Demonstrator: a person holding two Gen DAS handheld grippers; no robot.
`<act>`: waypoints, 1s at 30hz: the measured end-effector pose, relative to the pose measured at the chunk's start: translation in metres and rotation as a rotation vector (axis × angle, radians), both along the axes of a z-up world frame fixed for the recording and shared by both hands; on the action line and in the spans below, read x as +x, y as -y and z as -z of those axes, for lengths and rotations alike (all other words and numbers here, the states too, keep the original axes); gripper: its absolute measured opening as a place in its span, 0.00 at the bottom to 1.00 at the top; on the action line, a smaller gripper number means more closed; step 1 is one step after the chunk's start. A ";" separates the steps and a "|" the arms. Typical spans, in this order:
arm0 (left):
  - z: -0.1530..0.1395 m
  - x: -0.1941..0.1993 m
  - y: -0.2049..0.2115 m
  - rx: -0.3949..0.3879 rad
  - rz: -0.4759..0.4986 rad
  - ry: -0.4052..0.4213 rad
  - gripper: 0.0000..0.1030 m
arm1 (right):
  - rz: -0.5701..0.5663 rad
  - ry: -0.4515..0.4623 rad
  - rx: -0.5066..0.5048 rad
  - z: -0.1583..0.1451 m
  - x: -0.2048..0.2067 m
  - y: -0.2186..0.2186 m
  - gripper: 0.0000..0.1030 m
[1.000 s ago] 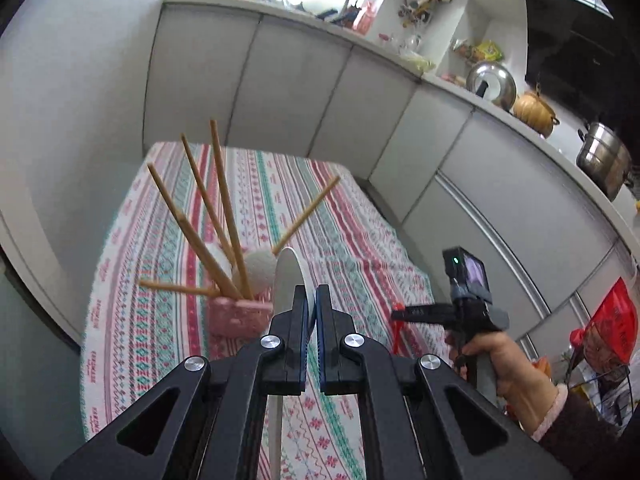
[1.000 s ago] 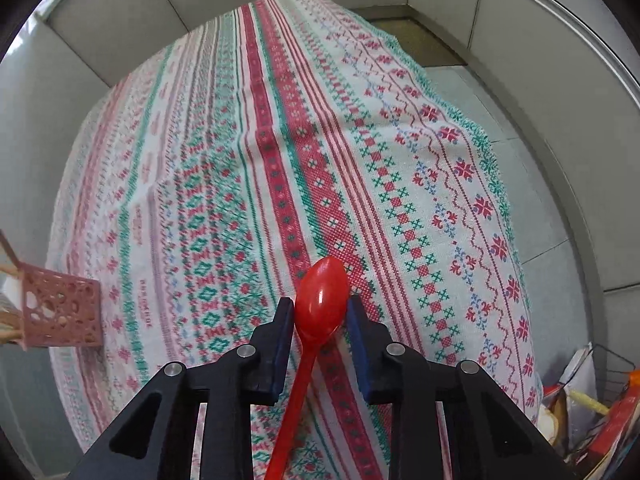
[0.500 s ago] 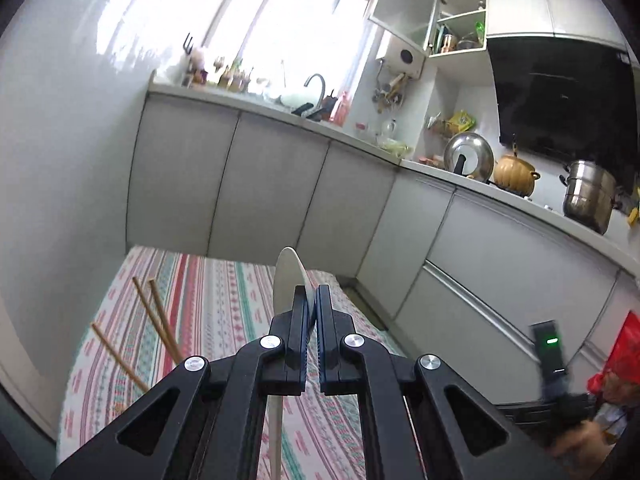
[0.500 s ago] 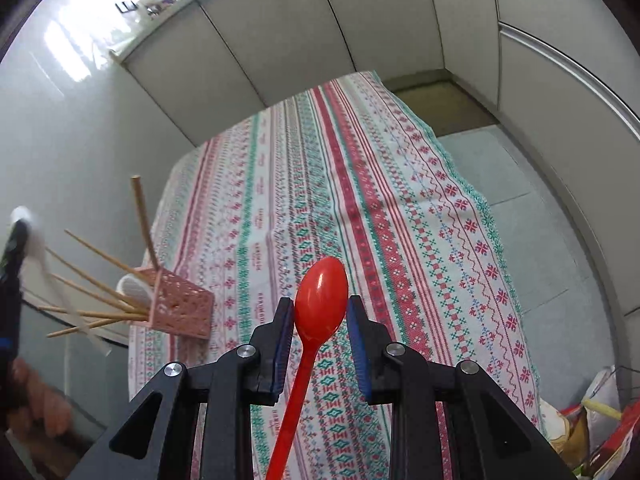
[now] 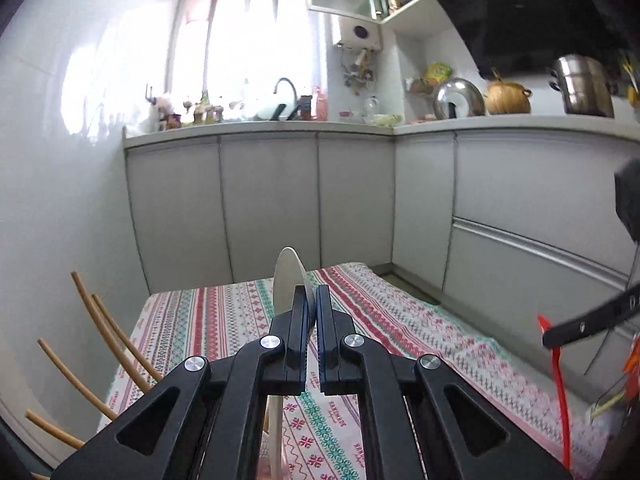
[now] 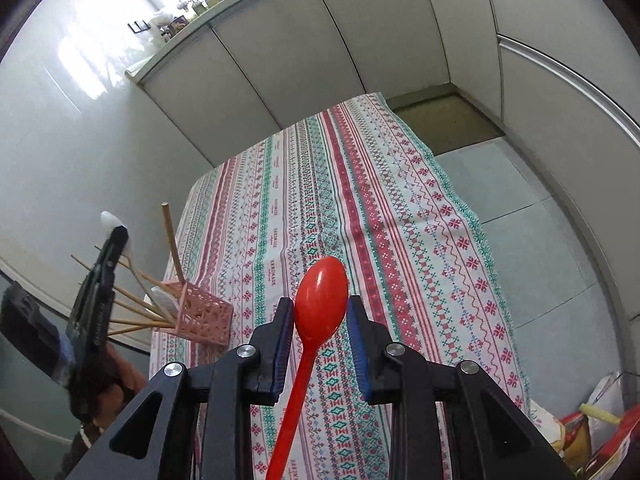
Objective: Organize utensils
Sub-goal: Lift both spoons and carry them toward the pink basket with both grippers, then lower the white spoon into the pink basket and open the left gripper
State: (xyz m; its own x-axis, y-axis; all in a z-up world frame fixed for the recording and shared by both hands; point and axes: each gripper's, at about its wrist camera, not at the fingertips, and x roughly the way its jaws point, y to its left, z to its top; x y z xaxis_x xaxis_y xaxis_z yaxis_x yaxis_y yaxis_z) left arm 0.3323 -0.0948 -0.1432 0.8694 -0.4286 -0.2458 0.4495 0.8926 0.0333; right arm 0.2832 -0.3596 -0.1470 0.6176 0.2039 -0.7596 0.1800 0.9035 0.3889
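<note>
Left tool (image 5: 311, 312): clamped on white spoon (image 5: 289, 280), bowl up, handle running down toward the pink holder (image 6: 202, 314) directly beneath.
Right tool (image 6: 320, 312): holding red spoon (image 6: 320, 300) by the bowl, handle trailing back; holder lies low and left of it, well apart.
Left hand nearer.
Obstruction: chopsticks (image 6: 172, 240) fanned out of the holder.
Bench (image 6: 360, 200): striped cloth, otherwise bare.
</note>
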 end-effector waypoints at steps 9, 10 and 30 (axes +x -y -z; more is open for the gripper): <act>0.029 0.010 -0.006 0.017 0.052 -0.049 0.03 | -0.025 -0.010 -0.022 0.001 0.002 -0.006 0.26; 0.030 0.010 -0.009 0.013 0.047 -0.052 0.03 | -0.028 -0.010 -0.024 0.001 0.003 -0.007 0.26; -0.004 -0.016 -0.059 -0.117 -0.022 -0.216 0.50 | -0.051 0.025 -0.022 -0.015 0.000 -0.035 0.27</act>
State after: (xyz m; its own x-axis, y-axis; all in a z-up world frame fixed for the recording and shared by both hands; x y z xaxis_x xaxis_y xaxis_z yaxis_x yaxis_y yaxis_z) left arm 0.3163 -0.0357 -0.1393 0.8115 -0.4467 -0.3767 0.4152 0.8944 -0.1661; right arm 0.2832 -0.3250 -0.1322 0.6261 0.2184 -0.7485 0.1242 0.9198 0.3723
